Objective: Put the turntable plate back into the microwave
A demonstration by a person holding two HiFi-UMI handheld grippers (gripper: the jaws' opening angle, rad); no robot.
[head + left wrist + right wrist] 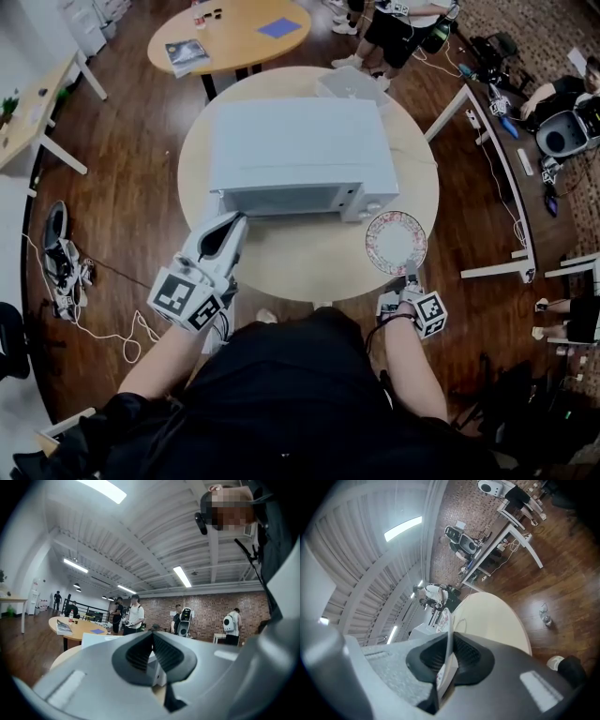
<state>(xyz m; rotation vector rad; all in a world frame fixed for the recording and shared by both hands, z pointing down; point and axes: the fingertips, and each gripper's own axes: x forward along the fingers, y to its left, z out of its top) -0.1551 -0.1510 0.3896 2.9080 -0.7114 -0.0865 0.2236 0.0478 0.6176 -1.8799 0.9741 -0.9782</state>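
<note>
Our left gripper [238, 218] reaches the microwave's [300, 141] near-left corner, jaws together. The right gripper's [410, 274] jaws clamp the turntable plate's [396, 241] near rim, which is edge-on in the right gripper view.

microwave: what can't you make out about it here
Head view: the microwave is seen from above; its own top hides the cavity, and whether the door is open is unclear.
Left gripper view: the left gripper, jaws shut, covers nearly all of it.
Right gripper view: too small, crossed by the turntable plate in the right gripper.
</note>
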